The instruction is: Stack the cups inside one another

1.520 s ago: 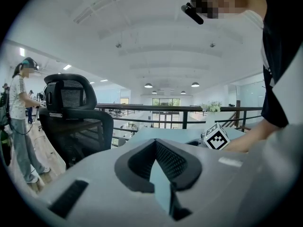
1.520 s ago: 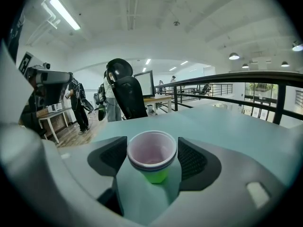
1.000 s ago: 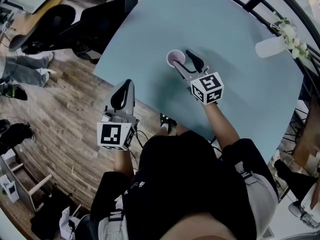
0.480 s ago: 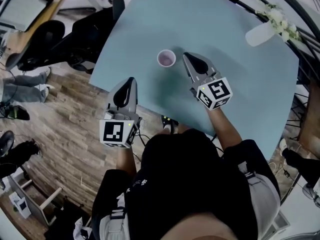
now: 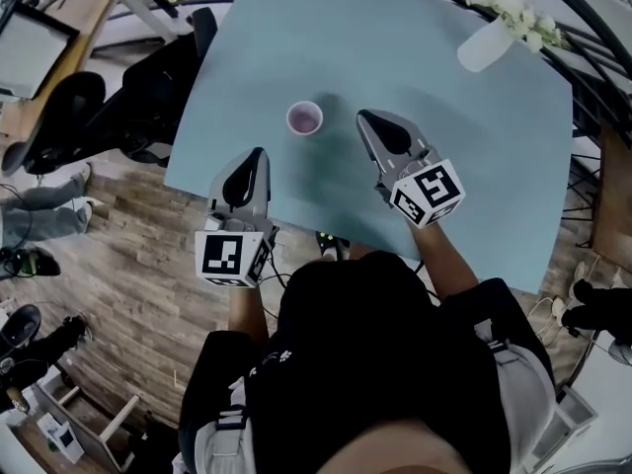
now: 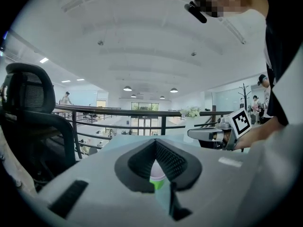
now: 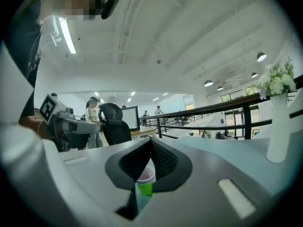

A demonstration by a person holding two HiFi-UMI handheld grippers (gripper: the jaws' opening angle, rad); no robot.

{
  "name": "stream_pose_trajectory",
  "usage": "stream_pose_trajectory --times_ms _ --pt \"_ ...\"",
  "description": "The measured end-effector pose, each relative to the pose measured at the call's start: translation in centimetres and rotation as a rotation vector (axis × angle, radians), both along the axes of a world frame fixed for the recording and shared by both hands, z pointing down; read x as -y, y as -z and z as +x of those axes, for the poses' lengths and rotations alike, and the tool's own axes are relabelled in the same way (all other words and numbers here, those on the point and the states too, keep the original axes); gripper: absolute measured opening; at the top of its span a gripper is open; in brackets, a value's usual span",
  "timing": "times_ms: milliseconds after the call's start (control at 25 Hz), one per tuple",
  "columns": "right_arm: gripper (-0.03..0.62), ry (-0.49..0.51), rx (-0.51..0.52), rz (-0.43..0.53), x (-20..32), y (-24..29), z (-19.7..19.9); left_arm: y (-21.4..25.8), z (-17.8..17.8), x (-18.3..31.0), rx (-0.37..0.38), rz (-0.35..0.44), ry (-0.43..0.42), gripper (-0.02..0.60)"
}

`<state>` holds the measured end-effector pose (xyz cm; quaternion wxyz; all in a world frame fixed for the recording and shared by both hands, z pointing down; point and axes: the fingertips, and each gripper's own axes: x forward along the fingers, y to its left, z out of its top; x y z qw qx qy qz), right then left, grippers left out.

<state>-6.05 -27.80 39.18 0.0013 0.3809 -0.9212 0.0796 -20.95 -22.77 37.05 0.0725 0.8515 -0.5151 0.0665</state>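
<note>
A cup (image 5: 304, 118) with a pinkish inside stands upright on the light blue table (image 5: 474, 156). In both gripper views it shows as a pale cup nested in a green one (image 6: 157, 178) (image 7: 145, 181), seen beyond the jaws. My right gripper (image 5: 367, 118) hovers a short way to the right of the cup, apart from it, its jaws shut and empty. Over the table's near left edge my left gripper (image 5: 255, 156) is also shut with nothing in it. Both point across the table, and each gripper view shows the other gripper (image 6: 213, 135) (image 7: 71, 124).
A white vase with pale flowers (image 5: 489, 38) stands at the table's far right, near a dark railing (image 5: 592, 77). A black office chair (image 5: 148, 87) sits off the table's left side over the wooden floor (image 5: 118, 294). More people stand in the background.
The right gripper's jaws, open beside the cup a second ago, have shut and drawn back to the right, leaving the cup standing. The left gripper has moved forward to the table's edge.
</note>
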Motion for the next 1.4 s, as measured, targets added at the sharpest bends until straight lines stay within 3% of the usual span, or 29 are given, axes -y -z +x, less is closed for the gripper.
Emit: stream_pose_trajectory --times_ms 480,800,1400 --pt "0.006 -0.061 0.007 0.015 -1.0 1.4 3.2 0.3 3.5 1.5 -0.005 0.011 -0.086 -0.008" --pt "0.006 -0.037 -0.026 0.055 -1.3 1.7 3.0 0.1 3.6 1.6 -0.003 0.007 -0.082 -0.008" --pt "0.006 -0.023 -0.041 0.039 -1.2 1.5 2.4 0.5 3.5 1.8 -0.004 0.016 -0.086 -0.008"
